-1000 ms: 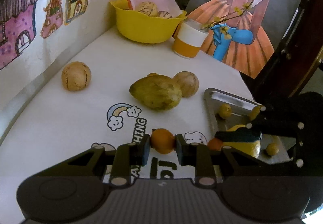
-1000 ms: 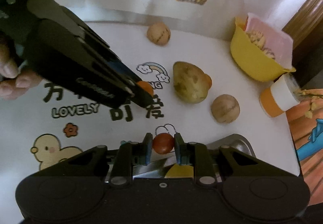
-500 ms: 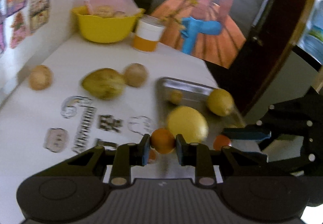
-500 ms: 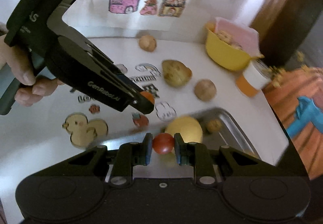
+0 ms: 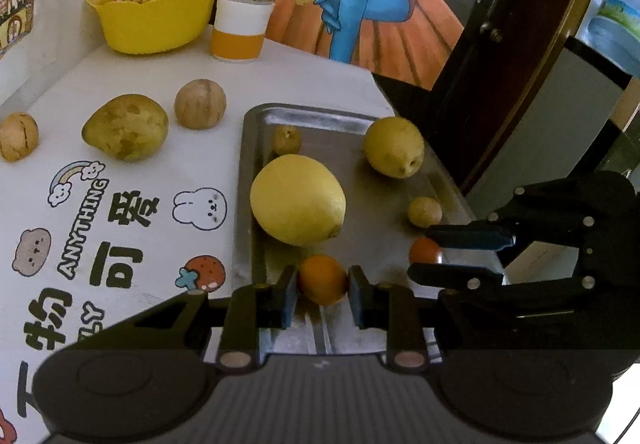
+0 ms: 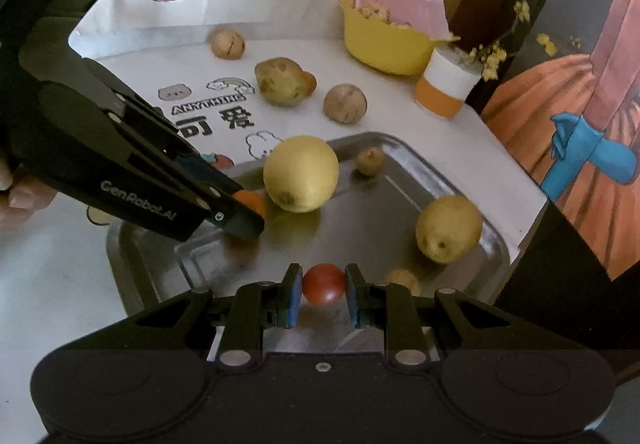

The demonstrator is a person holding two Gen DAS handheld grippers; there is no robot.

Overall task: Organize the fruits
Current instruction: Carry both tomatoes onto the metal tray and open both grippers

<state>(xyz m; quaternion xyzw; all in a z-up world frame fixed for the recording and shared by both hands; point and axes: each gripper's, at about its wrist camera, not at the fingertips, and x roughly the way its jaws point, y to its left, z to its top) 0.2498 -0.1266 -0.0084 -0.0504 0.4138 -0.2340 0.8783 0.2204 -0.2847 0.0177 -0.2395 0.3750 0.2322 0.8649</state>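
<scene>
My left gripper is shut on a small orange, held low over the near end of the metal tray. My right gripper is shut on a red tomato over the same tray. Each gripper shows in the other's view: the right gripper with its tomato, the left gripper with its orange. In the tray lie a big yellow lemon, a smaller yellow fruit and two small brown fruits.
On the white tablecloth left of the tray lie a mottled mango and two round tan fruits. A yellow bowl with more fruit and an orange-and-white cup stand at the back. The table edge runs just right of the tray.
Both grippers have carried their fruit from the tablecloth side to over the tray and come lower. Each stays shut on its fruit.
</scene>
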